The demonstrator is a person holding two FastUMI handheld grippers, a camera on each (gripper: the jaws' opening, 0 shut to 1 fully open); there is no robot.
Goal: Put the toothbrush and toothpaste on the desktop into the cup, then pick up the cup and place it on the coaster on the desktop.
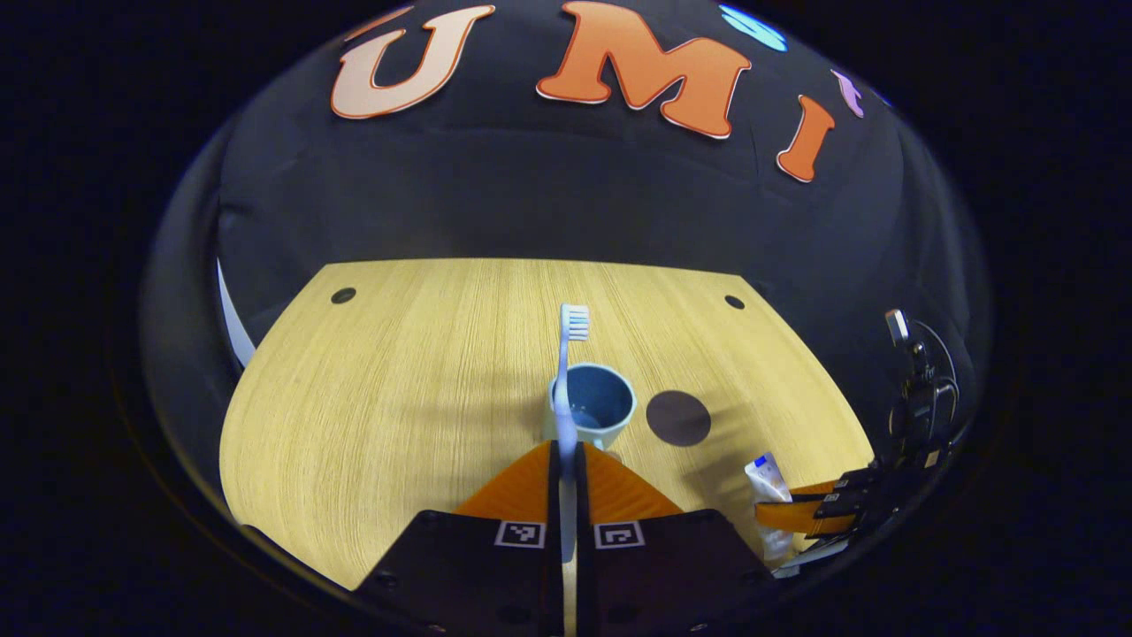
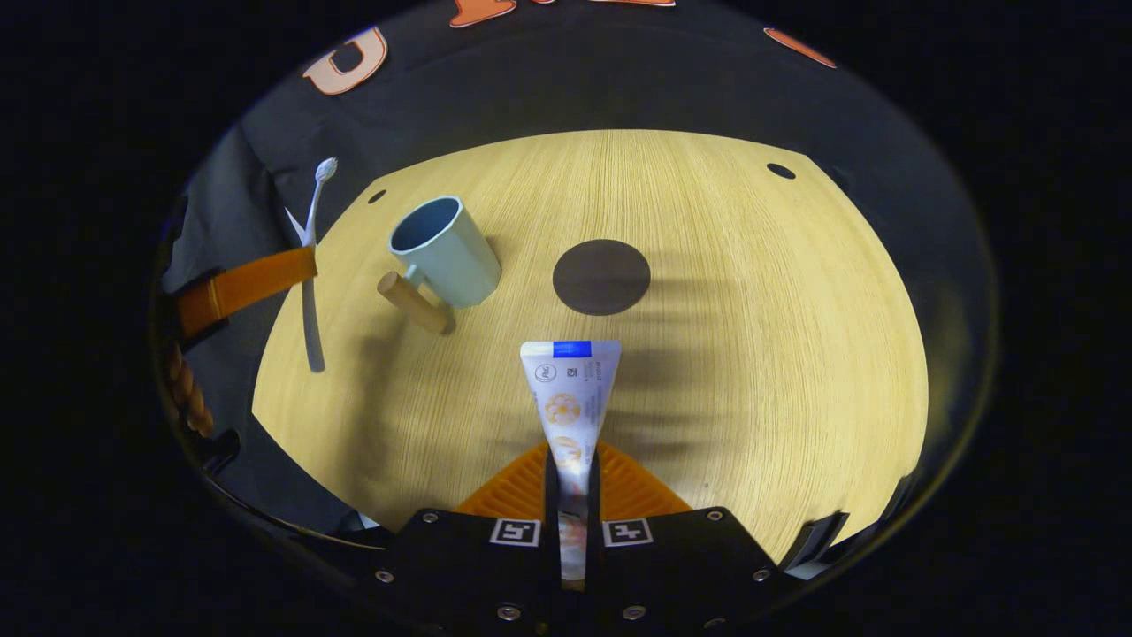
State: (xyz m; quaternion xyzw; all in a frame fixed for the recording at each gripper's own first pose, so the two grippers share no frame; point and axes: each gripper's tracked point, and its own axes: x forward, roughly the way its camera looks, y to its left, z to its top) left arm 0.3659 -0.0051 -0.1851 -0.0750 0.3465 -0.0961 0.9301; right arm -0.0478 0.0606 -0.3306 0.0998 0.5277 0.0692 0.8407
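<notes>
The toothbrush is clamped upright between the fingers of the left gripper, its bristled head raised above the blue cup. The cup stands on the wooden worktop, just left of the dark round coaster. The toothpaste is pinched between the fingers of the right gripper and held off the worktop, near the coaster.
</notes>
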